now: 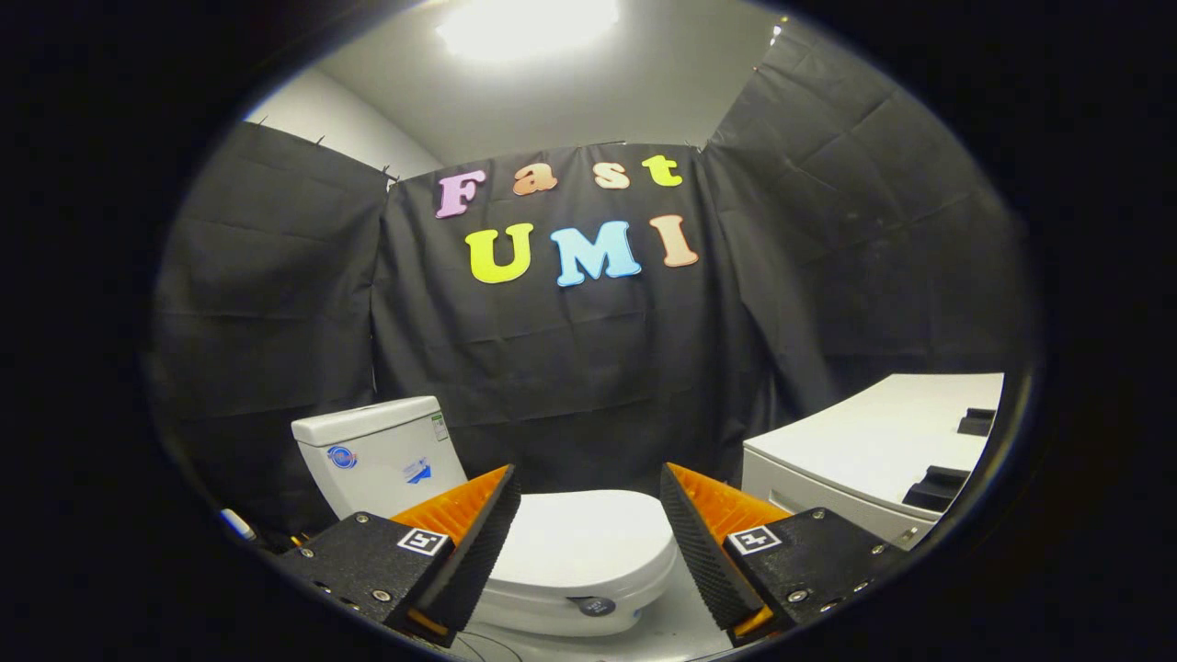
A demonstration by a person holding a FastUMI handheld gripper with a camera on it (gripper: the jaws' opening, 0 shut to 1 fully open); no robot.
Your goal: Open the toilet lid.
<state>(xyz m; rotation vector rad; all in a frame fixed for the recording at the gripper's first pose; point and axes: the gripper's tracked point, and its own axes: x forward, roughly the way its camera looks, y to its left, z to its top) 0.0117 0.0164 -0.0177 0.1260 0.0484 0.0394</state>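
Claw: I see my gripper (588, 496) spread wide, holding nothing.
Toilet lid (588, 542): closed, just ahead, between the fingers.
Tank (377, 455): behind the lid.

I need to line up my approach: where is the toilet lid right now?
In the gripper view the toilet lid lies closed on the bowl, just ahead of the open gripper and framed between its fingers, with the tank behind it to the left.

Glossy white toilet lid (588, 542) and tank (377, 455). The parted tongs (588, 533) have ribbed matt black pads (699, 552) on orange plastic. Smooth white counter (874, 432); creased black cloth wall (570, 368).
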